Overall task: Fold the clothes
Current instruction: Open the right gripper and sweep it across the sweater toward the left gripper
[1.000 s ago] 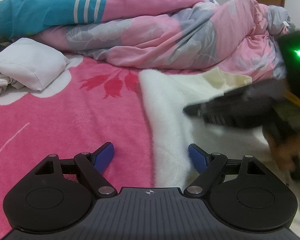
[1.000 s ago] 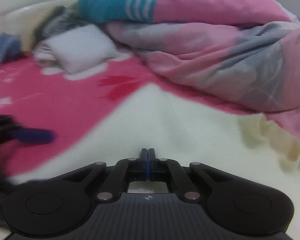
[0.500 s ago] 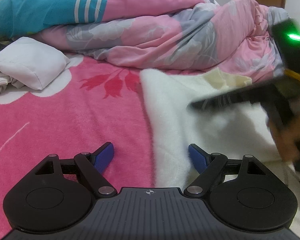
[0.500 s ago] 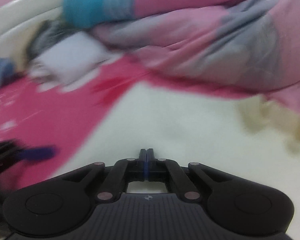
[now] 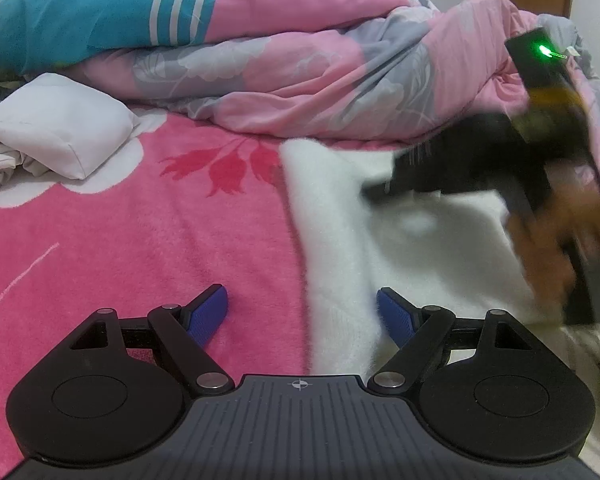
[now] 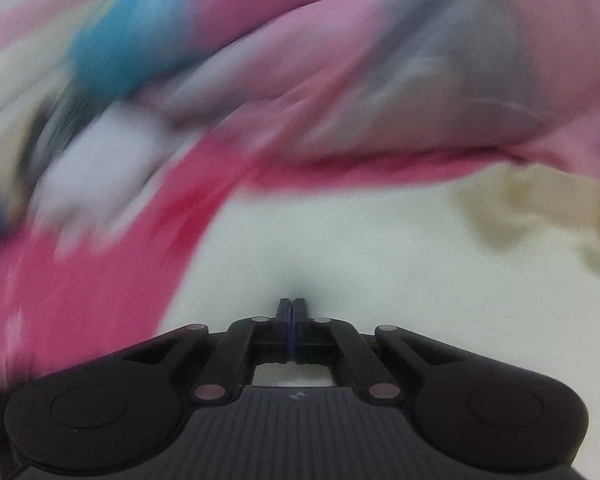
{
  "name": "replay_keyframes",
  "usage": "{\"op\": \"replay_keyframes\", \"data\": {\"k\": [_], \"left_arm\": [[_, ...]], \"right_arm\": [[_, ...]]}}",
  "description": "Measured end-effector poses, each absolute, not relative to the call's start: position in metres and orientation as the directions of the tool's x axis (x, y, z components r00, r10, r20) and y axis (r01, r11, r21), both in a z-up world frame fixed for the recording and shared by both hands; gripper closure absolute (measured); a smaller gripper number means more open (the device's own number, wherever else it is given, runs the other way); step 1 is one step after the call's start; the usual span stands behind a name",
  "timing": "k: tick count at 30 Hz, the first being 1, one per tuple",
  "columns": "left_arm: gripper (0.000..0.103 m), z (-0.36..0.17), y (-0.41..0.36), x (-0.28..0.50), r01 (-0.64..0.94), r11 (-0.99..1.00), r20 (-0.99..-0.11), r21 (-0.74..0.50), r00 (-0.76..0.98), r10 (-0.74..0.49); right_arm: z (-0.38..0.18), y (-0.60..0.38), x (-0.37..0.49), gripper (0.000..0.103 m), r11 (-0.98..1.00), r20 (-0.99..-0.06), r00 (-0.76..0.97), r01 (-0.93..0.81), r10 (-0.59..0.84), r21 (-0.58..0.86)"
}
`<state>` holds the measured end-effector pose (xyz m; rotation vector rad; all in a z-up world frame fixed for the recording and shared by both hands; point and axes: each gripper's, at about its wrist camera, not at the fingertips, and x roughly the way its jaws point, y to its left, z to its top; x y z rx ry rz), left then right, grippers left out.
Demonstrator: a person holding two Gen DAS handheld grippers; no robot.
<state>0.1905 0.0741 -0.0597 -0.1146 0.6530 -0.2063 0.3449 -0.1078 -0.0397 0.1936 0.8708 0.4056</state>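
Over the bed, grippers work a white fleece garment

Left gripper (image 5: 302, 314) hangs wide open, empty, at the white fluffy garment (image 5: 332, 240)'s edge; right gripper (image 6: 293, 316), clenched on nothing visible, sweeps across it. Garment lies mostly flat on the pink blanket (image 5: 120, 240); folding looks barely begun

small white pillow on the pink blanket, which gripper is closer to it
Left. The left gripper hovers over the pink blanket, nearer the small white pillow; the right gripper is beyond, over the white fluffy garment.
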Motion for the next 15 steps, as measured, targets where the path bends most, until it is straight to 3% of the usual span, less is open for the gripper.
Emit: {"op": "replay_keyframes", "data": {"k": [3,5,9,11,13,15], "left_arm": [[0.021,-0.060,0.074,0.191,0.154,0.973,-0.591,-0.172,0.774,-0.227],[0.021,-0.060,0.074,0.191,0.154,0.973,-0.591,-0.173,0.774,-0.228],[0.021,-0.059,0.074,0.191,0.154,0.973,-0.591,-0.171,0.774,-0.226],[0.021,-0.060,0.074,0.191,0.153,0.974,-0.591,-0.170,0.775,-0.225],[0.021,-0.060,0.074,0.190,0.153,0.973,-0.590,-0.170,0.776,-0.225],[0.021,-0.060,0.075,0.191,0.153,0.973,-0.590,-0.172,0.775,-0.226]], "right_arm": [[-0.025,-0.135,0.361,0.099,0.909,-0.659,0.656,-0.107,0.369,0.402],[-0.012,-0.142,0.345,0.096,0.877,-0.650,0.617,-0.147,0.443,0.458],[-0.018,-0.119,0.314,0.080,0.857,-0.727,0.455,-0.233,0.513,0.459],[-0.036,-0.106,0.326,0.084,0.882,-0.767,0.436,-0.227,0.471,0.413],[-0.036,-0.106,0.355,0.096,0.908,-0.736,0.536,-0.189,0.414,0.373],[-0.028,-0.123,0.370,0.092,0.935,-0.697,0.654,-0.042,0.293,0.353]]}}
